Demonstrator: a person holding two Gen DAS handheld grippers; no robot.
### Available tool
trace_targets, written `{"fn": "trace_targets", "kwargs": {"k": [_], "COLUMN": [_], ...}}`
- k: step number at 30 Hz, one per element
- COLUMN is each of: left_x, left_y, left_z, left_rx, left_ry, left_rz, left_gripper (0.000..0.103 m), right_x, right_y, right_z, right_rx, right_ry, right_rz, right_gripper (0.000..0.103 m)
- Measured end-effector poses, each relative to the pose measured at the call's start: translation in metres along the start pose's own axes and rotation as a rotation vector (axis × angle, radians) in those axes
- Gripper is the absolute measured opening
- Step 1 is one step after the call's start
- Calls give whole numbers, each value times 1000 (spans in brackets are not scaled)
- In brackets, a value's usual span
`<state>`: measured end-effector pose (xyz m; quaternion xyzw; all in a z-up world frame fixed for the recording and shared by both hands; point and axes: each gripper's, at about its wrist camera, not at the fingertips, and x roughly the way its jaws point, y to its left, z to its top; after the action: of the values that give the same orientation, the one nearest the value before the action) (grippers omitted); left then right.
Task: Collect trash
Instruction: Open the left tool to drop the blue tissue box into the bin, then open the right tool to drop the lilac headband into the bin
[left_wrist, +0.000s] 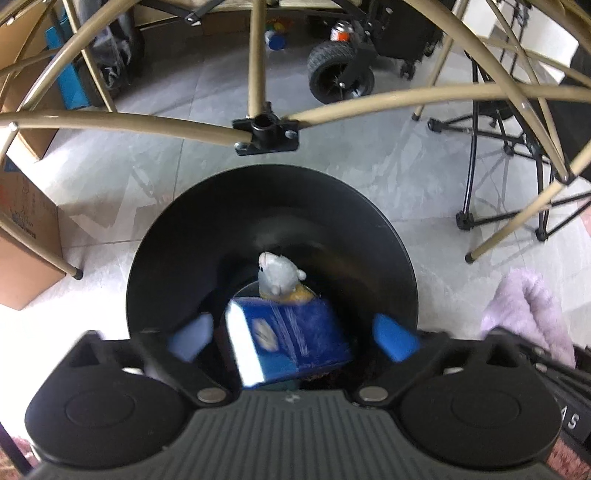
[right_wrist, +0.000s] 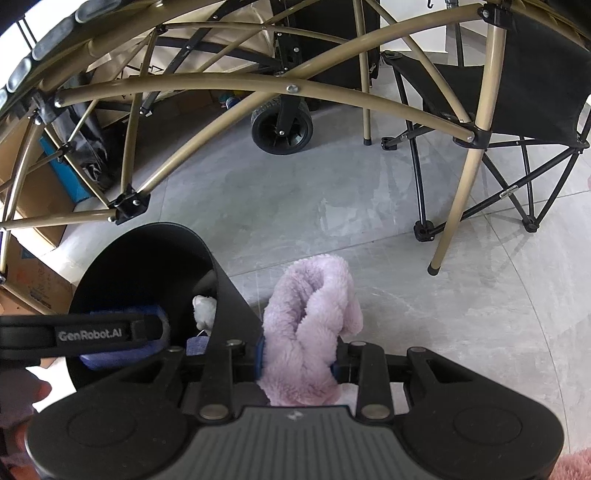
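Bin (right_wrist: 147, 258) lies just left of the right tongs (right_wrist: 297, 354), which clamp the lilac fleece (right_wrist: 310, 317); left tongs (left_wrist: 291, 336) gape wide over it, blue carton (left_wrist: 291, 339) loose between.

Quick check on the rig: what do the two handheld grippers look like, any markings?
Both are matte black with a ribbed grey centre plate, round side housings and silver pivot pins. The left gripper has blue finger pads; white "GenRobot.AI" lettering runs along its side. The right gripper matches, blue pads mostly hidden.
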<state>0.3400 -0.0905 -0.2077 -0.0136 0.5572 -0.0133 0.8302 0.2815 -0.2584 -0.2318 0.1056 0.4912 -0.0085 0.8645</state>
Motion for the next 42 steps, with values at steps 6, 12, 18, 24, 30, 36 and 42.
{"fn": "trace_targets", "kwargs": {"k": [6, 12, 18, 24, 30, 36, 42], "left_x": [-2, -8, -19, -31, -40, -44, -45], "left_y": [-2, 16, 47, 78, 107, 135, 151], "left_z": [-2, -3, -6, -10, -16, -21, -25], "left_rx": [19, 7, -32, -70, -111, -162, -189], "left_ry": [-2, -17, -39, -67, -87, -88, -85], "left_rz": [14, 29, 53, 77, 102, 114, 124], "left_gripper": [103, 103, 103, 103, 103, 103, 103], "right_x": [-1, -5, -10, -9, 2, 15, 25], "right_y": [1, 9, 33, 63, 98, 130, 153], "right_z": [0, 0, 4, 9, 11, 9, 7], "right_rx": [-2, -14, -70, -134, -199, -261, -303], "right_ry": [-3, -24, -68, -83, -58, -25, -2], "right_rz": [2, 18, 54, 85, 114, 133, 143], "right_gripper": [30, 30, 30, 30, 30, 31, 37]}}
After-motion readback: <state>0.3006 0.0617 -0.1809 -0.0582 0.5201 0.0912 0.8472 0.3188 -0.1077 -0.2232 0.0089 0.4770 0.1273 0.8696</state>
